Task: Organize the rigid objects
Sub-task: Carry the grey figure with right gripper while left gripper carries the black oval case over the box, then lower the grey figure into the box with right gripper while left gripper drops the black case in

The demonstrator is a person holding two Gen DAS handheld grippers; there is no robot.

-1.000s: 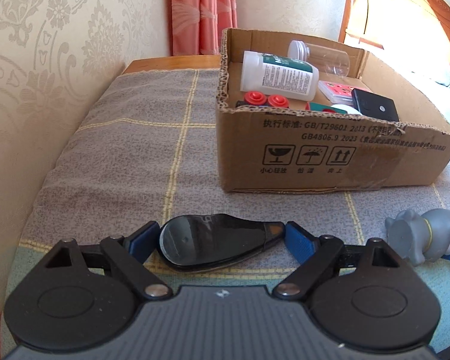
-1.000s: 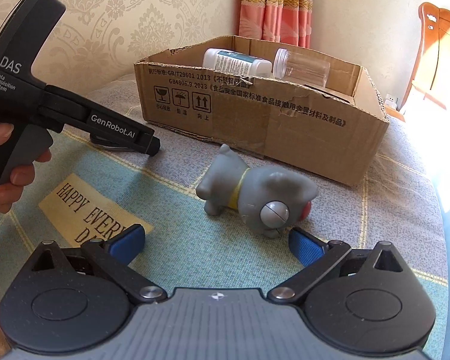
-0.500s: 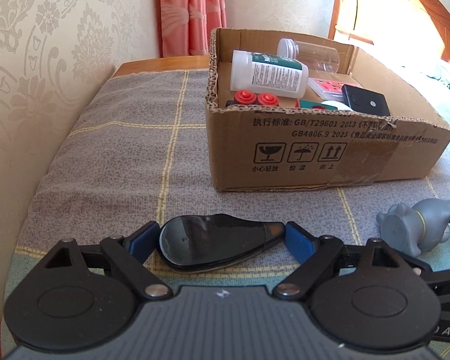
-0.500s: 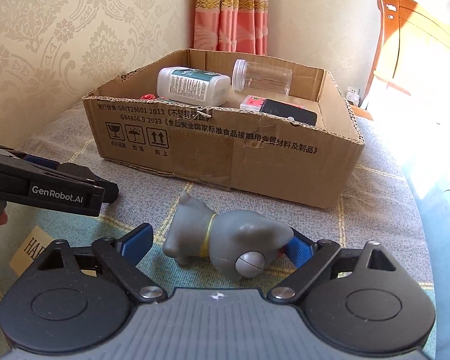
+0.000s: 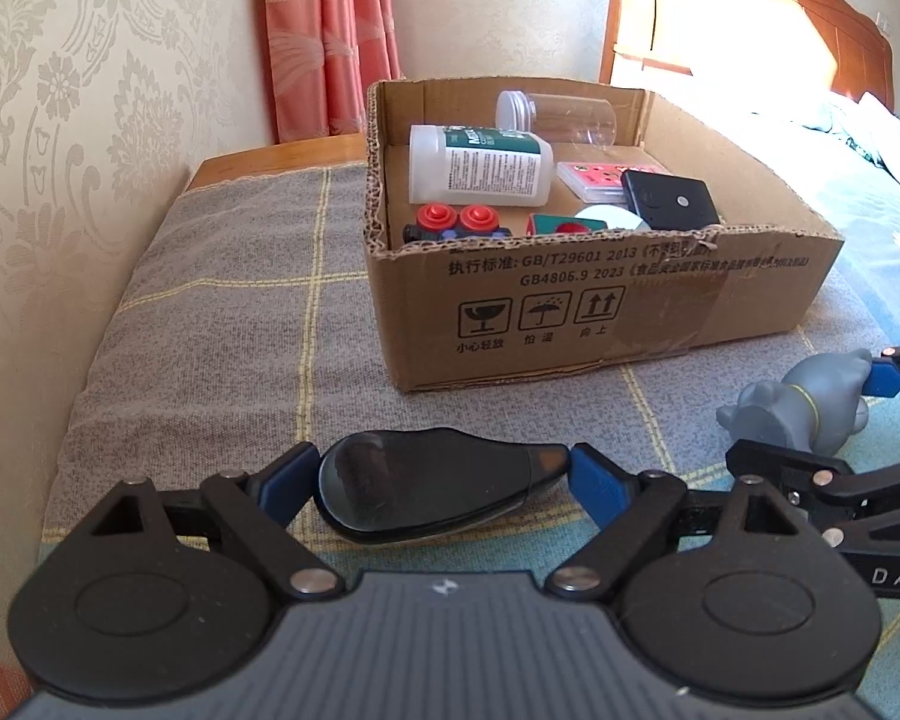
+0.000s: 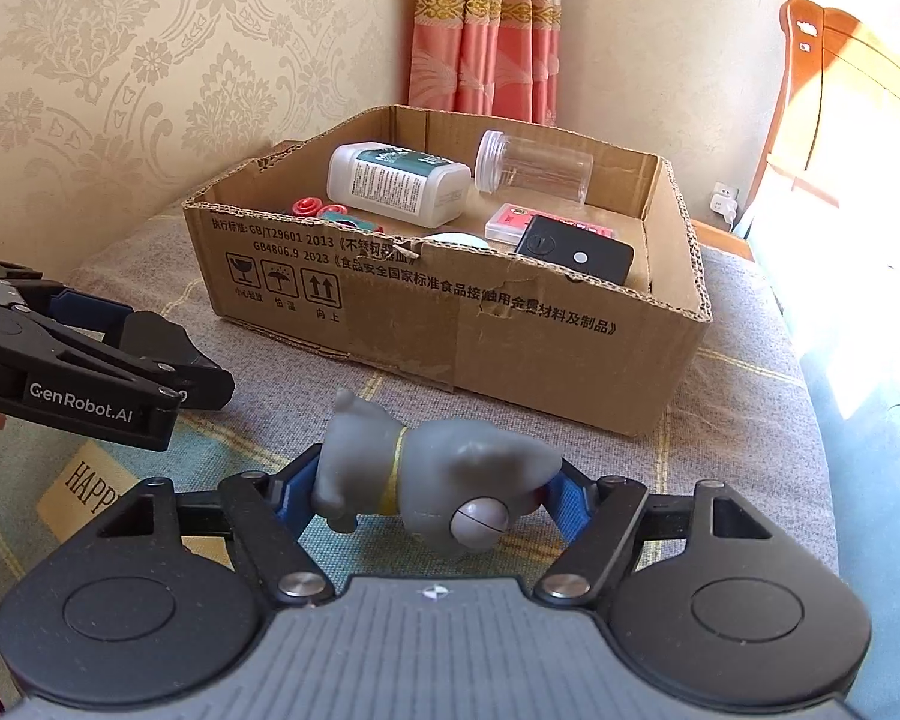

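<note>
My left gripper (image 5: 444, 474) is shut on a glossy black oval object (image 5: 432, 489) and holds it just above the blanket, in front of the cardboard box (image 5: 630, 300). My right gripper (image 6: 432, 492) is shut on a grey toy animal (image 6: 426, 474) lying on its side; it also shows in the left wrist view (image 5: 804, 402). The box (image 6: 510, 324) holds a white bottle (image 5: 477, 165), a clear jar (image 5: 555, 117), red-capped pieces (image 5: 456, 219), a pink card box (image 5: 594, 180) and a black flat device (image 5: 669, 198).
The box sits on a grey checked blanket (image 5: 222, 330) over a bed. A patterned wall (image 5: 60, 150) runs along the left. A pink curtain (image 5: 330, 30) hangs behind. A wooden headboard (image 5: 750, 6) stands at the right. A "HAPPY" label (image 6: 90, 480) lies on the blanket.
My right gripper moved forward to the grey toy and closed on it. Both grippers rose, so the box interior shows more. The left gripper kept its hold on the black object.
</note>
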